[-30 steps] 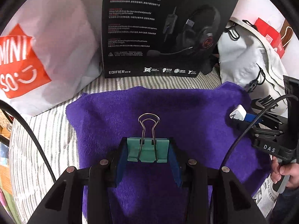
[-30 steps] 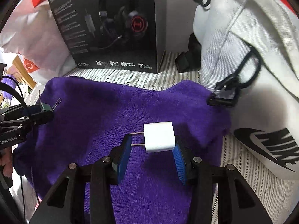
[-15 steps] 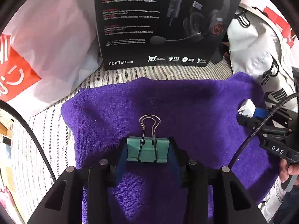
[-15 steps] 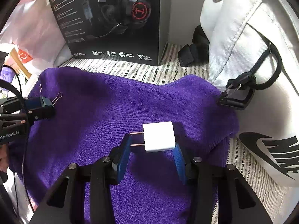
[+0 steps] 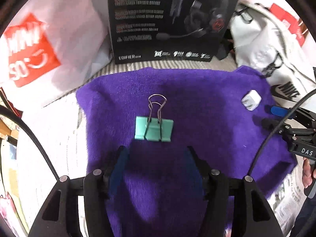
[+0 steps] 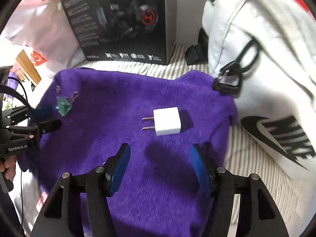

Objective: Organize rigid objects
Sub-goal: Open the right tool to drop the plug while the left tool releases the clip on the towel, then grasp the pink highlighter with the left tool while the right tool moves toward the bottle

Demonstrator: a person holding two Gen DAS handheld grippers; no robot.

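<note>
Both objs now lie free on the purple towel (image 5: 197, 102), and this looks like a deliberate put-down: the soft pile stops small hard things from sliding or rolling. The left gripper (image 5: 156, 165) has its fingers opening, about half apart, w/ nothing between them; the green binder clip (image 5: 154, 131) sits flat just in front of the tips, wire handles pointing away toward the box. The right gripper (image 6: 160, 165) does the same, fingers opening and empty, and the white charger plug (image 6: 167, 121) rests just ahead of them, its two prongs pointing to the left in the right wrist view. The clip is on the left part of the towel and the plug on the right part, well apart, so I judge each hand keeps its own side and the things are spaced out as a tidy row. Both grippers tilt steeply down at the cloth, which suits a gentle release. The towel is spread on a striped sheet (image 5: 65, 122), probably a bed, not a table. Behind it stands a black headset box (image 5: 169, 19), upright. A white shopping bag w/ red logo (image 5: 39, 45) leans at the left, and a white sports bag w/ black straps (image 6: 262, 65) crowds the right edge, touching the towel's corner.
</note>
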